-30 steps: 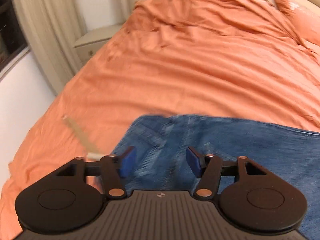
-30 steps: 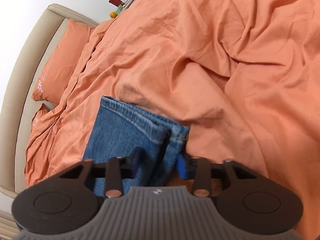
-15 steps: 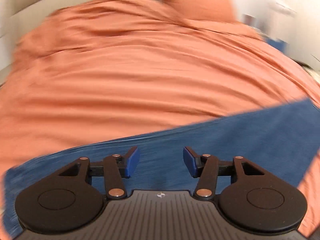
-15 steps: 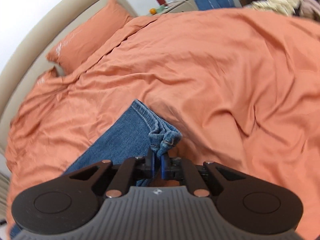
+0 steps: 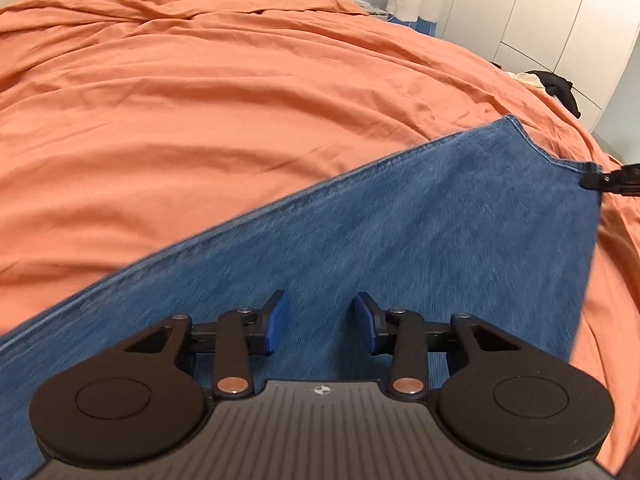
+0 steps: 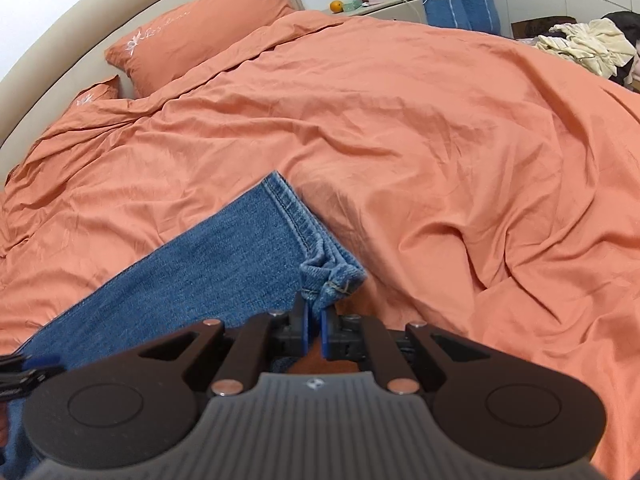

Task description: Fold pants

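Blue denim pants (image 5: pixel 420 240) lie stretched across the orange bed. My left gripper (image 5: pixel 322 326) is open and empty, hovering over the middle of the leg. My right gripper (image 6: pixel 314 326) is shut on the bunched hem corner of the pants (image 6: pixel 332 280) and holds it slightly lifted. The pant leg (image 6: pixel 200 264) runs from it down to the left. In the left wrist view the right gripper's tip (image 5: pixel 612 178) shows at the far right edge, pinching the hem corner.
The orange duvet (image 6: pixel 400 140) is wrinkled, with pillows (image 6: pixel 200 36) at the headboard. A nightstand (image 6: pixel 380 2) holds a cup and an orange. A pile of clothes (image 6: pixel 584 46) lies beyond the bed's far right. White cabinet doors (image 5: pixel 560 12) stand behind.
My right gripper closed on the hem corner and lifted it. My left gripper swung right from the waist end to over the leg, staying open.
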{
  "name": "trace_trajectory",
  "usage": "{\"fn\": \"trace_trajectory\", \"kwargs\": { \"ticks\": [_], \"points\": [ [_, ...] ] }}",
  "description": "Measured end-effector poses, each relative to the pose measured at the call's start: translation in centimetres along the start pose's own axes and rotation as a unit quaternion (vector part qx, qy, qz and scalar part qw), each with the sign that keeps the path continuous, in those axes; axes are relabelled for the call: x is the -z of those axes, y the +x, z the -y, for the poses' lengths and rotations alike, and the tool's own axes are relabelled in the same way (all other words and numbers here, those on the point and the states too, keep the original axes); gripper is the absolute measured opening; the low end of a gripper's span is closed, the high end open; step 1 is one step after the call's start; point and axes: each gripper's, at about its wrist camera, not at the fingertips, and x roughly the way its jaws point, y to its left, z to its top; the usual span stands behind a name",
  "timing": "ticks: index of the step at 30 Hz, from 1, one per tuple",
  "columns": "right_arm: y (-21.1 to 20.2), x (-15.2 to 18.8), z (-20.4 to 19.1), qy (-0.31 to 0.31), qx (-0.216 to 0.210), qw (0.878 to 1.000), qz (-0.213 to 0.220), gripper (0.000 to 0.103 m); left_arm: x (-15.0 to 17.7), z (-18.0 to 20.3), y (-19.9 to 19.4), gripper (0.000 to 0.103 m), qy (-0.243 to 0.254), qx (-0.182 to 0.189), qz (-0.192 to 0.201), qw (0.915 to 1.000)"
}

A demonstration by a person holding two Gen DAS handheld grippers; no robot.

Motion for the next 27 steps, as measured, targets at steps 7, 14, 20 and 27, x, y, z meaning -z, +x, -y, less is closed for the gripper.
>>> {"fn": "trace_trajectory", "kwargs": {
  "ticks": [7, 14, 20, 27],
  "points": [
    [0.2, -0.3, -0.3, -0.011, -0.006, 1.0, 0.0, 0.0, -2.3, 0.9, 3.2, 0.048, -0.003, -0.029, 0.022, 0.9993],
    [-3.9, -1.9, -3.7, -0.034, -0.019, 0.998, 0.052, 0.0, -1.6, 0.8, 0.0, 0.048, -0.048, -0.016, 0.033, 0.9982],
    [-8.4, -3.4, -9.3, -0.079, -0.05, 0.991, 0.101, 0.0, 1.0, -1.3, -6.6, 0.047, -0.085, -0.035, 0.052, 0.9944],
    [-12.4, -2.8, -20.0, -0.143, -0.113, 0.972, 0.149, 0.0, 5.7, -5.4, -14.7, 0.047, -0.181, -0.058, 0.097, 0.977]
  ]
}}
